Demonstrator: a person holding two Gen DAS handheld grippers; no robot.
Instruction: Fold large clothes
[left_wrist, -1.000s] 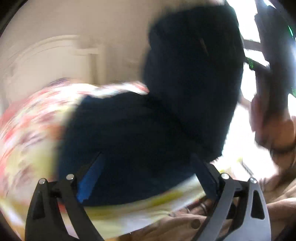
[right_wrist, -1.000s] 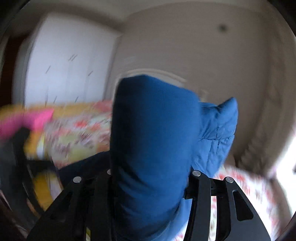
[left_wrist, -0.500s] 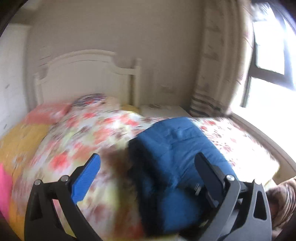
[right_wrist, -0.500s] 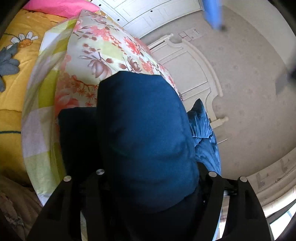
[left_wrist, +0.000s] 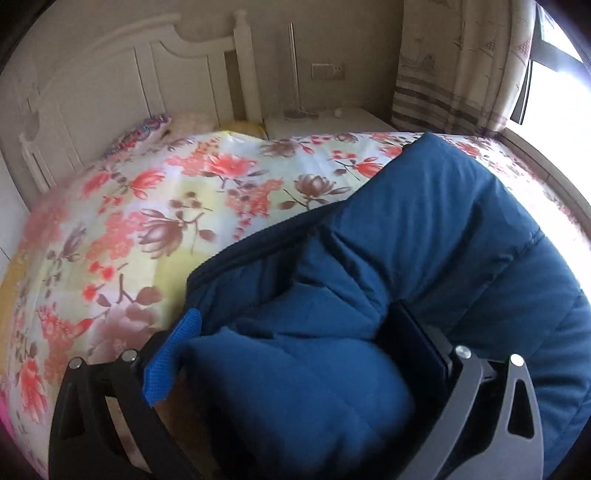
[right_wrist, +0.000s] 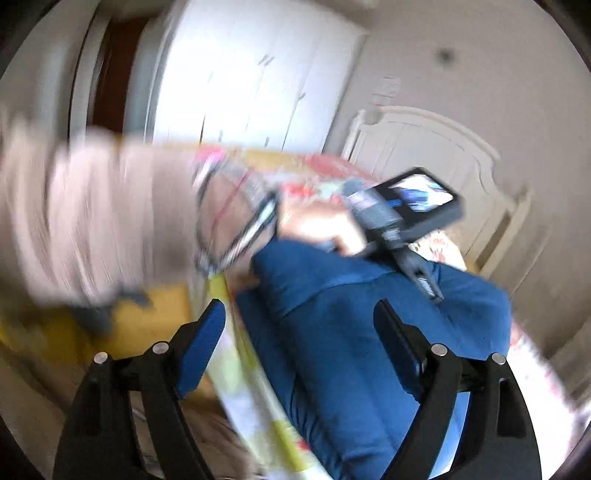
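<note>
Left gripper (left_wrist: 295, 354), spread wide around the jacket (left_wrist: 424, 258), and right gripper (right_wrist: 299, 332), just opened, are shown; the unclamped fold could be sprung open.

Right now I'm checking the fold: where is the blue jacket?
The jacket lies on the floral bedspread at the bed's window side, bunched between the left claw's fingers.
</note>
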